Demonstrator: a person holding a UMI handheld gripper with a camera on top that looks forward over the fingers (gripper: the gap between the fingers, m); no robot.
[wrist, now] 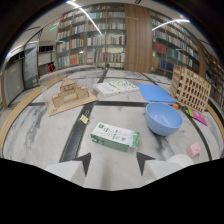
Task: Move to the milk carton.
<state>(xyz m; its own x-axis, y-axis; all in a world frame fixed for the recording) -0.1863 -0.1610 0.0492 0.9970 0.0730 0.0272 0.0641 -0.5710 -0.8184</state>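
Observation:
A white and green milk carton (114, 136) lies on its side on the grey marbled table (40, 135), just ahead of my fingers. My gripper (114, 162) is open, its two dark fingertips (83, 161) standing wide apart a little short of the carton. Nothing is between the fingers. The carton's long side faces me, with its green end toward the left finger.
A light blue bowl (163, 118) stands right of the carton. Beyond are a cardboard model building (68, 97), a white book (114, 88), a blue sheet (155, 93) and a wooden lattice block (190, 89). A small pink piece (194, 149) lies at the right; a yellow tag (84, 119) lies left of the carton.

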